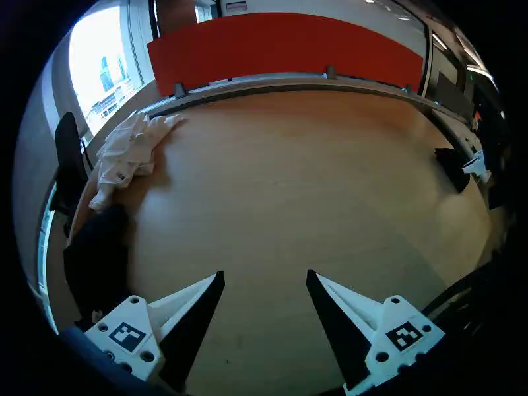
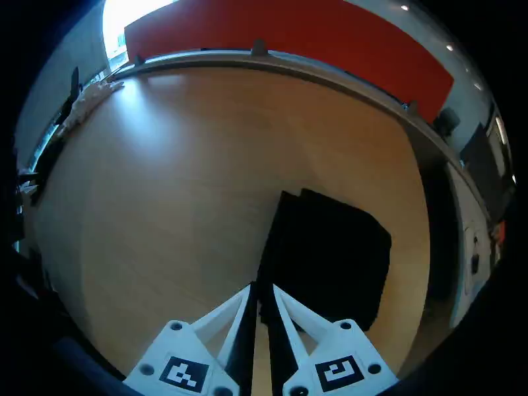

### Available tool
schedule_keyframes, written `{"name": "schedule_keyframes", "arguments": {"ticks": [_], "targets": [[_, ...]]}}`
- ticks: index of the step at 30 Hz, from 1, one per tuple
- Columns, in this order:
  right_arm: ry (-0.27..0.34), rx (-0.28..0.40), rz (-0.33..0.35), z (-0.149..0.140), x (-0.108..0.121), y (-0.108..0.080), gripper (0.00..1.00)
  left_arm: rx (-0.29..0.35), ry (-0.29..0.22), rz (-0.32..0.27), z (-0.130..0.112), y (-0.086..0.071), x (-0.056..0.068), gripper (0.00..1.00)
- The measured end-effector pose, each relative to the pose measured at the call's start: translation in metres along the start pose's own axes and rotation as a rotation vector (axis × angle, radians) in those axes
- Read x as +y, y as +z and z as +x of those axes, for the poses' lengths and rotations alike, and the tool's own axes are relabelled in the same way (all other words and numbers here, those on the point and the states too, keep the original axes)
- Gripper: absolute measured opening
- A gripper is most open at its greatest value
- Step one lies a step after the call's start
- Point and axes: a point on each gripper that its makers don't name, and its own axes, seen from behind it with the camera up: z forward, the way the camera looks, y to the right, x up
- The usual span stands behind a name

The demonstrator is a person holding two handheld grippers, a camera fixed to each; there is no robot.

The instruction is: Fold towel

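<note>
A black towel (image 2: 327, 264) lies folded flat on the wooden table (image 2: 165, 185) in the right gripper view. My right gripper (image 2: 264, 290) has its fingers almost together at the towel's near left edge, with dark cloth pinched between the tips. The left gripper (image 1: 265, 278) hovers open over bare table (image 1: 284, 191), nothing between its fingers. Far to its right I see a dark shape (image 1: 454, 166) with a white gripper part (image 1: 476, 165) beside it.
A crumpled white cloth (image 1: 129, 152) lies at the table's far left corner. A dark heap (image 1: 99, 254) sits near the left edge, close to the left gripper. A red partition (image 1: 284, 46) runs along the far edge. A black chair (image 1: 66, 158) stands beyond the left side.
</note>
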Motion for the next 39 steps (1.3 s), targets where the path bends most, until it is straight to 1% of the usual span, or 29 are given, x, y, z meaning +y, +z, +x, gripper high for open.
{"name": "schedule_keyframes", "arguments": {"ticks": [11,13,15,19,20,25,26,27,28,29,30,39], "targets": [[0.008,-0.002,0.000,-0.002,0.001,0.000,0.09,0.001,0.000,0.002,0.000,-0.001,-0.001,0.92],[0.012,-0.005,-0.002,-0.004,0.001,0.000,0.10,0.001,0.001,0.002,0.000,-0.001,0.000,0.92],[0.018,-0.011,-0.006,-0.006,0.002,0.001,0.14,0.000,0.001,0.002,0.000,-0.002,0.000,0.92],[0.022,-0.018,-0.006,-0.010,0.001,0.002,0.28,-0.001,-0.001,0.003,-0.001,-0.002,0.000,0.92],[0.023,-0.020,-0.008,-0.011,0.001,0.002,0.33,-0.001,-0.002,0.003,-0.002,-0.002,0.000,0.92],[0.025,-0.023,-0.021,-0.015,0.003,0.002,0.70,-0.001,-0.001,0.003,-0.001,-0.001,0.000,0.92],[0.027,-0.021,-0.025,-0.015,0.004,0.002,0.79,0.000,0.000,0.003,-0.001,-0.001,0.000,0.92],[0.029,-0.019,-0.029,-0.014,0.004,0.001,0.89,0.000,0.000,0.003,0.000,-0.001,0.001,0.92],[0.032,-0.017,-0.032,-0.014,0.005,0.001,0.95,0.001,0.000,0.002,0.000,-0.001,0.001,0.92],[0.035,-0.015,-0.035,-0.013,0.005,0.001,0.99,0.002,0.000,0.001,0.001,-0.001,0.001,0.92],[0.039,-0.012,-0.037,-0.013,0.006,0.000,1.00,0.003,0.000,0.000,0.001,-0.001,0.002,0.92],[0.038,-0.007,-0.042,-0.012,0.006,-0.002,1.00,0.004,0.000,-0.005,0.003,0.001,0.003,0.92]]}}
